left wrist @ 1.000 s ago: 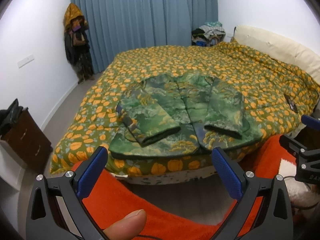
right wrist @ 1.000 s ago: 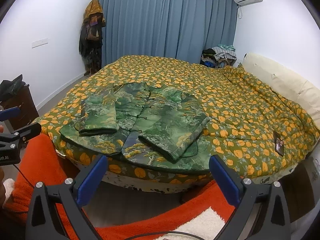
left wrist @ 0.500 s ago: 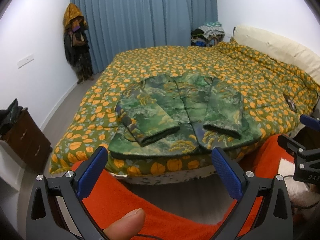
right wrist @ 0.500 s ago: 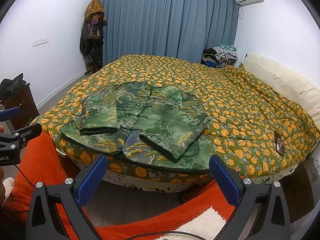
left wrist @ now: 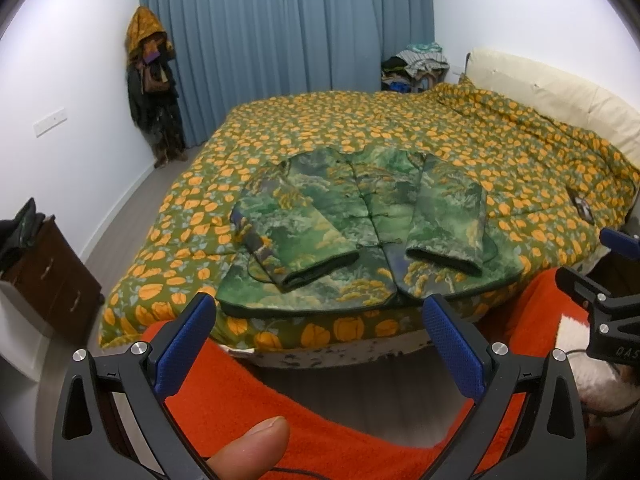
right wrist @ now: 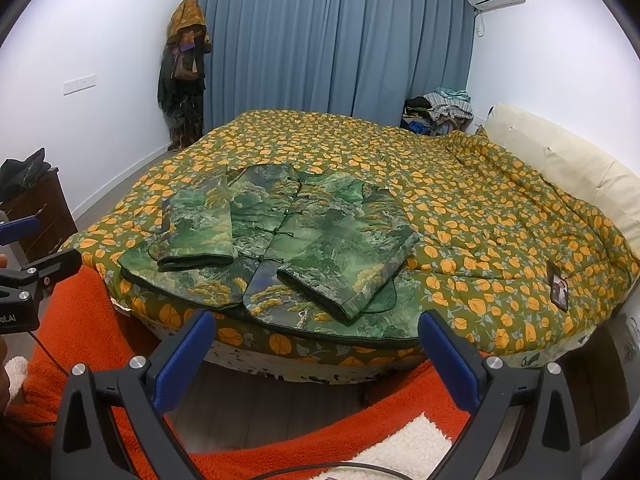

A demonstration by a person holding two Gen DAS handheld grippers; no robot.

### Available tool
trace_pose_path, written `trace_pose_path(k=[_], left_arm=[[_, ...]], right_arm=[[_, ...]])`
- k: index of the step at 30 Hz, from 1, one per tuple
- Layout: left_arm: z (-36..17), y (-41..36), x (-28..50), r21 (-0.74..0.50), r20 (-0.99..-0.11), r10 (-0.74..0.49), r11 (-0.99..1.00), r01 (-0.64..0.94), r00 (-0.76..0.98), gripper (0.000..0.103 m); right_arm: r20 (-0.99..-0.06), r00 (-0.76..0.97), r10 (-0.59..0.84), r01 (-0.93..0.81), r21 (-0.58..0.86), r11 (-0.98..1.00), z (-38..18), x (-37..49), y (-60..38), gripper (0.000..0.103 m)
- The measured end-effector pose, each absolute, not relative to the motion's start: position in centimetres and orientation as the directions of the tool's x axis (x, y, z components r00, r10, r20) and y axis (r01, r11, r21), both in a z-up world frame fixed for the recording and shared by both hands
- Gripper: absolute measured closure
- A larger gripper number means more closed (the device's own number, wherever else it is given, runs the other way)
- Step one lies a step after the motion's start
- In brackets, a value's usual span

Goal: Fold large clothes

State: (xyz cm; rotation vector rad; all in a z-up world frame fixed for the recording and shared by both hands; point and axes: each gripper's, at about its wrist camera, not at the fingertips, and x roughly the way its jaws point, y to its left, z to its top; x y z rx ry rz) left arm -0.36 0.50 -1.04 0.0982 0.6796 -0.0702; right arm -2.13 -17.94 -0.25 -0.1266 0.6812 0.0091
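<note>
Item 1: jacket point(left wrist: 360, 232), green landscape print, front closed by a row of knot buttons. Lies face up at the near edge of the bed point(left wrist: 500, 148), hem toward the camera and just reaching the mattress edge. Both sleeves are already folded inward over the front panels: left sleeve point(left wrist: 296, 236) angled, right sleeve point(left wrist: 448, 224) nearly straight, cuffs pointing to the hem. The body itself is not yet folded.

Handling, judged: looks padded, so moderately bulky and soft, likely to spring back at a crease rather than lie flat; the surface has a slight sheen and may slide on the quilt. Best hold appears to be the 2 hem corners, or the 2 shoulders, pinching through the full thickness so the sleeves stay trapped in the fold.

Item 2: left gripper point(left wrist: 320, 344), blue pads spread wide, holding nothing, short of the bed over an orange garment point(left wrist: 280, 400). A thumb point(left wrist: 252, 448) shows at its base.

Item 3: right gripper point(right wrist: 316, 356), likewise spread and unloaded, short of the hem.

Surroundings: pumpkin-print quilt point(right wrist: 480, 208), cream headboard point(right wrist: 560, 160), blue curtains point(right wrist: 320, 40), hanging coats point(right wrist: 184, 68), clothes pile point(right wrist: 440, 112), dark dresser point(left wrist: 44, 272).
</note>
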Motion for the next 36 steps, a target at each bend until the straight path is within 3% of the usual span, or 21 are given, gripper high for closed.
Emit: trace_pose_path(k=[36], left_arm=[[-0.74,0.33,-0.17,0.059,-0.636,-0.053,0.991,0.116,0.770,0.000]], right_arm=[[-0.626,0.779,-0.033,-0.055,-0.121,0.991,-0.28,-2.19,-17.89,0.000]])
